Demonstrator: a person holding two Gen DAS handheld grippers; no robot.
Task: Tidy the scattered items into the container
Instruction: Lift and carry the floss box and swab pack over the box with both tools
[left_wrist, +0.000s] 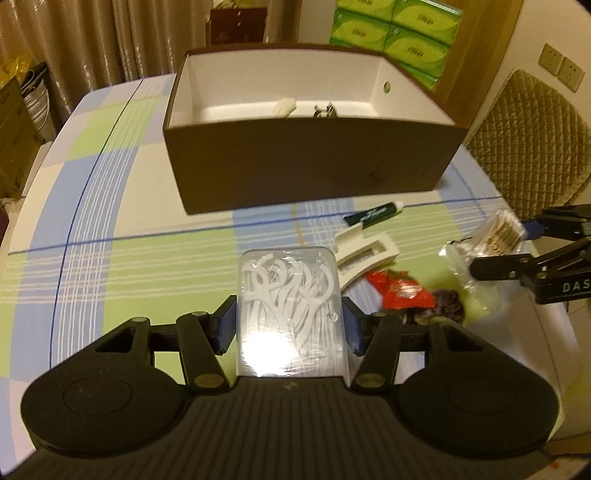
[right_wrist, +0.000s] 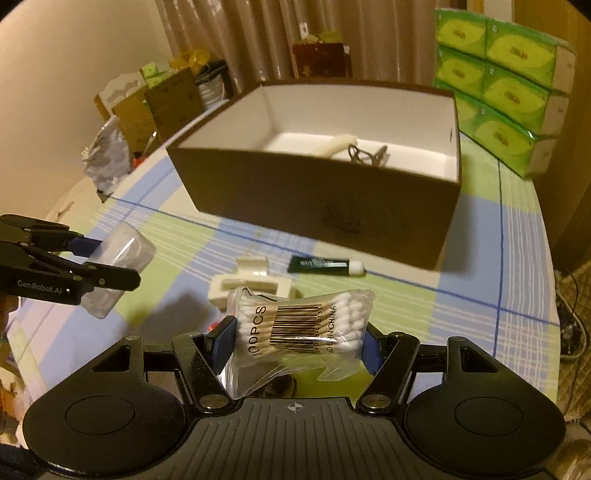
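My left gripper (left_wrist: 290, 321) is shut on a clear box of white floss picks (left_wrist: 291, 295), held above the table in front of the brown container (left_wrist: 310, 158); the floss box also shows in the right wrist view (right_wrist: 118, 266). My right gripper (right_wrist: 299, 338) is shut on a bag of cotton swabs (right_wrist: 303, 328), also seen in the left wrist view (left_wrist: 491, 236). The container (right_wrist: 325, 206) holds a cream item (right_wrist: 341, 144) and a dark metal item (right_wrist: 369, 155). On the table lie a dark green tube (left_wrist: 373, 214), a cream hair clip (left_wrist: 364, 254), a red packet (left_wrist: 400, 291) and a dark scrunchie (left_wrist: 445, 308).
Stacked green tissue packs (right_wrist: 495, 74) stand behind the container to the right. A quilted chair back (left_wrist: 528, 144) stands at the table's right edge. Boxes and bags (right_wrist: 147, 107) crowd the far left past the table edge. The checked tablecloth (left_wrist: 129, 258) covers the table.
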